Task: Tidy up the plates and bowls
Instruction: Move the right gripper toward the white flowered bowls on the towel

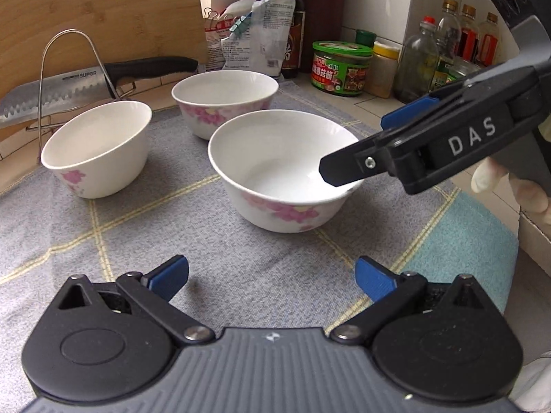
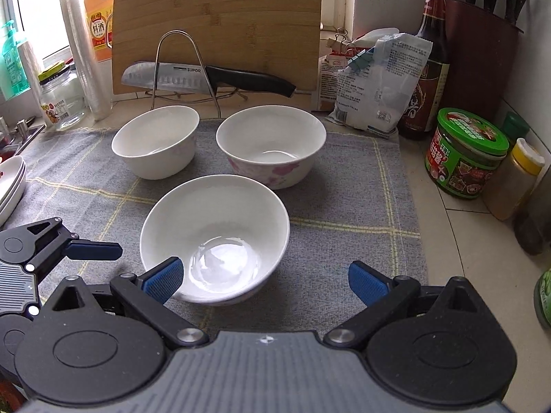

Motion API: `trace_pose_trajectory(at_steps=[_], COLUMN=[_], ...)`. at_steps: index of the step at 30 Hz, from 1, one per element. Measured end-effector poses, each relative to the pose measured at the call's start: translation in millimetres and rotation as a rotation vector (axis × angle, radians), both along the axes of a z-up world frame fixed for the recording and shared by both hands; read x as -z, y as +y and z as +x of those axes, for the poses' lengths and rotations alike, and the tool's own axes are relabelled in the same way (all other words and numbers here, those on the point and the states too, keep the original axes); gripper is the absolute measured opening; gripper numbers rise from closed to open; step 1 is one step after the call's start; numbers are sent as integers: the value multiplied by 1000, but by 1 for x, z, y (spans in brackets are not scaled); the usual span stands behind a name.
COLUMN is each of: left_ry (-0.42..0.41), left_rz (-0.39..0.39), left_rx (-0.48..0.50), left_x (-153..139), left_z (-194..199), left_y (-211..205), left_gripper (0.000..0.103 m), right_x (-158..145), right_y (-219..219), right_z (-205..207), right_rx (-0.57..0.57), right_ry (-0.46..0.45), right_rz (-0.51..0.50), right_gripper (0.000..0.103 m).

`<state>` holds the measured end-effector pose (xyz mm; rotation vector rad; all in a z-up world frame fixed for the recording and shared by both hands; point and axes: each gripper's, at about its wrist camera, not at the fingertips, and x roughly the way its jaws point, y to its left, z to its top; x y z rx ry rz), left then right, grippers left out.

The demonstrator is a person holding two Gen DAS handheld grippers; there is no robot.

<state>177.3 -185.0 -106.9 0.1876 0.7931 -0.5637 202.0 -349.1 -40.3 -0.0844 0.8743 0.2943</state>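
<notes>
Nearest flowered bowl [image 2: 215, 237] sits near front edge of grey mat [image 2: 344, 186]. Right gripper [image 2: 265, 280] wide open, empty, one finger inside rim (left gripper [image 1: 272, 275] too, empty). Bowl smooth, slippery, breakable: pinch rim gently.

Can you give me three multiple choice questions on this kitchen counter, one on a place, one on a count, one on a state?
1. Where does the knife rest?
A. In a bowl
B. On the wire rack before the cutting board
C. On the stacked plates

2. How many bowls stand on the grey mat?
A. Two
B. Three
C. Five

3. How is the right claw?
A. Open, around the near bowl rim
B. Shut on a jar
C. Shut on the knife

Key: 1 B, the blade lies across the rack; 2 B, three white floral bowls show; 3 A, its blue pads stand apart.
</notes>
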Motion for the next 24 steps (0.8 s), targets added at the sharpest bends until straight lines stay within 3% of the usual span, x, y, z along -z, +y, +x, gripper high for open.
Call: trace_pose_trajectory(at_steps=[5,16,24], left_ry=[-25,-92,-97], left_rz=[48,10,6], left_rx=[-12,-48,-42], left_x=[6,11,11], left_z=[5,6,14], left_y=[-13,-13,-15], left_gripper=[102,103,103], right_x=[2,4,4], right_y=[-7,-9,-7], right_z=[5,15,17], right_rx=[-30,-77,-96], right_ry=[1,12,15], right_rz=[0,28,29], right_gripper=[103,103,103])
